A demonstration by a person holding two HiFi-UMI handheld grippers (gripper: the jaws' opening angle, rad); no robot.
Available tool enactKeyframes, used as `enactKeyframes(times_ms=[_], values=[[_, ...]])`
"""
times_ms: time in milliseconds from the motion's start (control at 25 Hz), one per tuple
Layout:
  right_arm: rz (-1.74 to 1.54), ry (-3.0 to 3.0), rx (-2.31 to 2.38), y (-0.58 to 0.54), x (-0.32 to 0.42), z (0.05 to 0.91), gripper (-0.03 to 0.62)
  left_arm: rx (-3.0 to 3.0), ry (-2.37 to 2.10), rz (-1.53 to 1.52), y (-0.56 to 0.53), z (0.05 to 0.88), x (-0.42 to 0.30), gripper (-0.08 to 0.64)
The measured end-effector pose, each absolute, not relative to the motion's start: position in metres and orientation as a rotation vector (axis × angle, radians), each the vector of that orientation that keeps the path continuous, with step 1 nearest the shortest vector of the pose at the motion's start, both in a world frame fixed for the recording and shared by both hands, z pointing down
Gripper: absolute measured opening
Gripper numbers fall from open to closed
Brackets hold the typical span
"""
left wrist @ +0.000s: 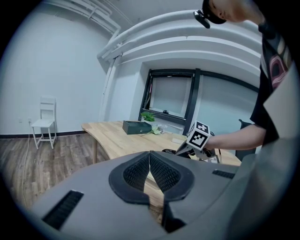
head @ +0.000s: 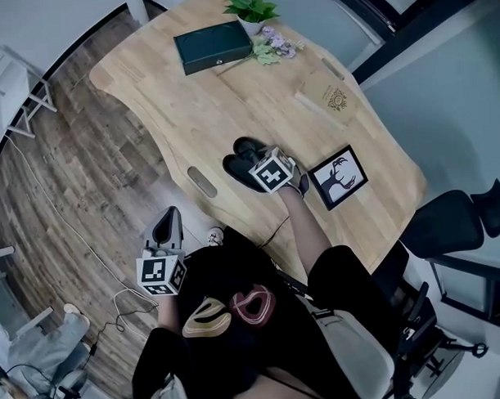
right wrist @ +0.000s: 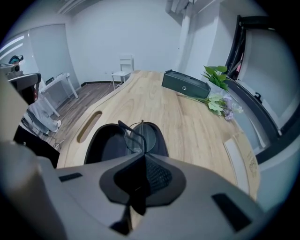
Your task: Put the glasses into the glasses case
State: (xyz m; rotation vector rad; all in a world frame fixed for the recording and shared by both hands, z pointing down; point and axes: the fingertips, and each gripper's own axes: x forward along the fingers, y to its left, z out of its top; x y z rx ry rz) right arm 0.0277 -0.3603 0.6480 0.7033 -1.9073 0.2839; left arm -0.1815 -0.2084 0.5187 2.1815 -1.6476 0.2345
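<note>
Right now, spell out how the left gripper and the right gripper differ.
1. The right gripper is shut on the glasses; the left gripper is shut on nothing.
2. The right gripper hangs above the open glasses case on the table; the left gripper is off the table's edge, over the floor.
3. The right gripper points steeply down; the left gripper nearer level.
Shared: both have their jaws together.

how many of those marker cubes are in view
2. One marker cube on the left gripper, held off the table over the floor; the other on the right gripper, which grips the glasses above the open glasses case. None looks hidden.
</note>
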Motion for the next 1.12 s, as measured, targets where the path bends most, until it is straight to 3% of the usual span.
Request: enactKeyframes(times_ms=[1120], values=[[0.154,-1.814,0.712,-0.377,0.028,0.662,0.02,2.106,-1.71,0.286,-0.202,0.53,-0.201,0.018]])
